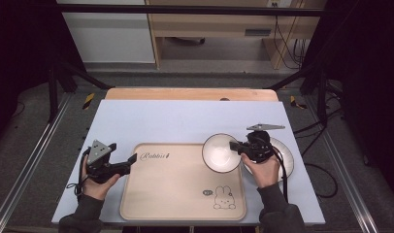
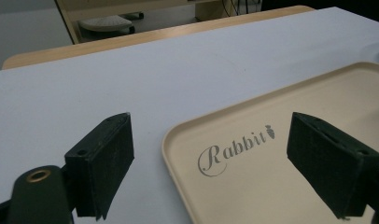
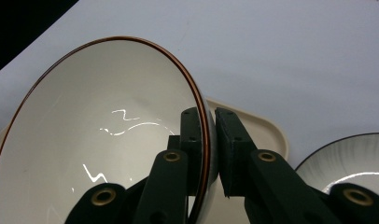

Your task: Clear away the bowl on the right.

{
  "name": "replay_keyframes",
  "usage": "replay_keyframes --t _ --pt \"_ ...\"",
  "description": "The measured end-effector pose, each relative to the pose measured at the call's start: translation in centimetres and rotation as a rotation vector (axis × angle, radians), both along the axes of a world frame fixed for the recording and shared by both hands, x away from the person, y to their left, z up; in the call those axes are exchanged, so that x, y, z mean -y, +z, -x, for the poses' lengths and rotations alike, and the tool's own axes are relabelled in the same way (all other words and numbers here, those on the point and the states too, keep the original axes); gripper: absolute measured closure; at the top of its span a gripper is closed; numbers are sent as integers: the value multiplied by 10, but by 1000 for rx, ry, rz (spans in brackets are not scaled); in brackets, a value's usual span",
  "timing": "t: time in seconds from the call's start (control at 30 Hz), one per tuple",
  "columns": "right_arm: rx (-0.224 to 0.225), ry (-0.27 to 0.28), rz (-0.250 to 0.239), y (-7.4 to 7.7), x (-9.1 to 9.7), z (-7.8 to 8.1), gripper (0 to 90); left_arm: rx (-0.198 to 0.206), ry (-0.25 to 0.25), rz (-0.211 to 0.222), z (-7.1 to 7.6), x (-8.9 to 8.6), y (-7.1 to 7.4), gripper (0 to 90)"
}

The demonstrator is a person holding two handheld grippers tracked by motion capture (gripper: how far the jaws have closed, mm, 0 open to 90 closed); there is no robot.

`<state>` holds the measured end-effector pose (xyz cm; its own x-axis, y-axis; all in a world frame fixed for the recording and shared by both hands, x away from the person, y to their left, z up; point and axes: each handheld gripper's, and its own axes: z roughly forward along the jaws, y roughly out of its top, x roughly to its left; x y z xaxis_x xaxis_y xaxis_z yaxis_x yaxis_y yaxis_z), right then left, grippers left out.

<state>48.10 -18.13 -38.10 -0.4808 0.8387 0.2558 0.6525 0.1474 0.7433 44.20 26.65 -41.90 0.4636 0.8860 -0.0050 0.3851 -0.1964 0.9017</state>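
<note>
Pale blue tabletop [image 1: 185, 121]: right hand-held gripper [image 1: 238, 146] pinches glossy white, brown-rimmed bowl [image 1: 219, 153]; left hand-held gripper [image 1: 132, 160] gapes wide.

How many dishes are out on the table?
2: a white bowl gripped at its rim by the right hand-held gripper over the tray's corner, and a plate right of it.

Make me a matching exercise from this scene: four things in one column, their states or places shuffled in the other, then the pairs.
1. bowl
2. tray
3. left gripper
4. plate

A. open, at the tray's left edge
B. flat on the table, rabbit print on it
C. pinched at the rim by the right gripper
D. on the table under the person's right hand

Pairs: 1-C, 2-B, 3-A, 4-D
</note>
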Motion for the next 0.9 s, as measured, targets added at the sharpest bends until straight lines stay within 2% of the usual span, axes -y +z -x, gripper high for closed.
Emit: replay_keyframes --t 0.47,0.63,0.9 --pt "-27 48 12 -8 -23 -6 818 3 -3 0 0 0 0 144" --pt "-37 71 36 -15 -32 -11 819 4 -3 1 1 0 1 144" --pt "-54 79 30 -26 -42 -18 818 3 -4 1 0 0 0 144"
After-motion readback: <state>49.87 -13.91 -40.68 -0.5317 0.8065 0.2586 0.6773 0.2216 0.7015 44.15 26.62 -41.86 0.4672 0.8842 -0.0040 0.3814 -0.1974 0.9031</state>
